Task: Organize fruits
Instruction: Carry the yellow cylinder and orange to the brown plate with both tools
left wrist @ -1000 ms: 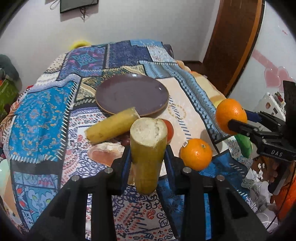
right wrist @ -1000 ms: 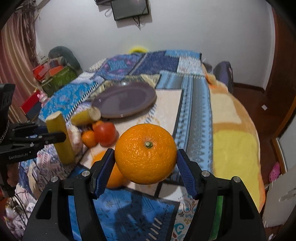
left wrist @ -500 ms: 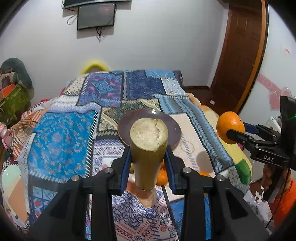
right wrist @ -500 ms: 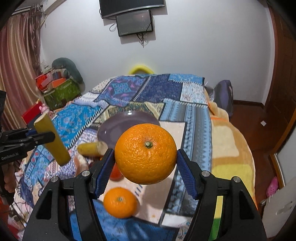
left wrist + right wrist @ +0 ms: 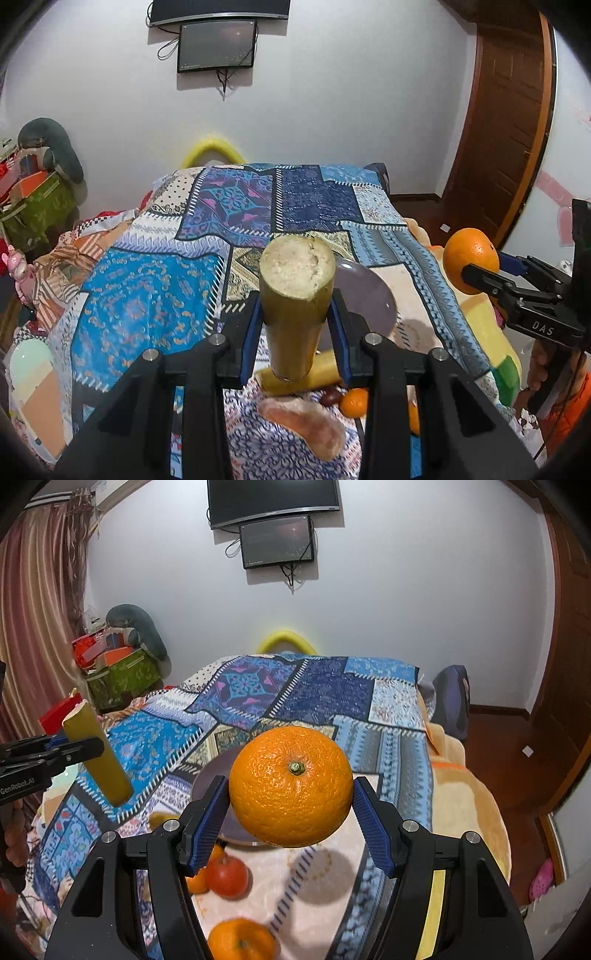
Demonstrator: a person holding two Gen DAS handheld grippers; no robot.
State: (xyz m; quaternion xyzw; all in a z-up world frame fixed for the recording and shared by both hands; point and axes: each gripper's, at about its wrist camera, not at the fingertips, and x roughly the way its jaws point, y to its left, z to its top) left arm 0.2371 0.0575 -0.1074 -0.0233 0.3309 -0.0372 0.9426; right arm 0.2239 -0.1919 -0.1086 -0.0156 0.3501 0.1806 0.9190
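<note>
We have the left gripper (image 5: pixel 297 325) clamped on a cut banana piece (image 5: pixel 295 306), upright, lifted above the patchwork blanket (image 5: pixel 147 295). Our right gripper (image 5: pixel 291 808) grips a large orange (image 5: pixel 291 786), stem toward camera, also in the air. The purple plate (image 5: pixel 369 295) sits on the blanket beyond both. Near it lie another banana piece (image 5: pixel 317 374), a tomato (image 5: pixel 227 877) and two small oranges (image 5: pixel 240 941).

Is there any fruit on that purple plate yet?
No, the purple plate looks bare; the banana piece and orange are held above the bed.
</note>
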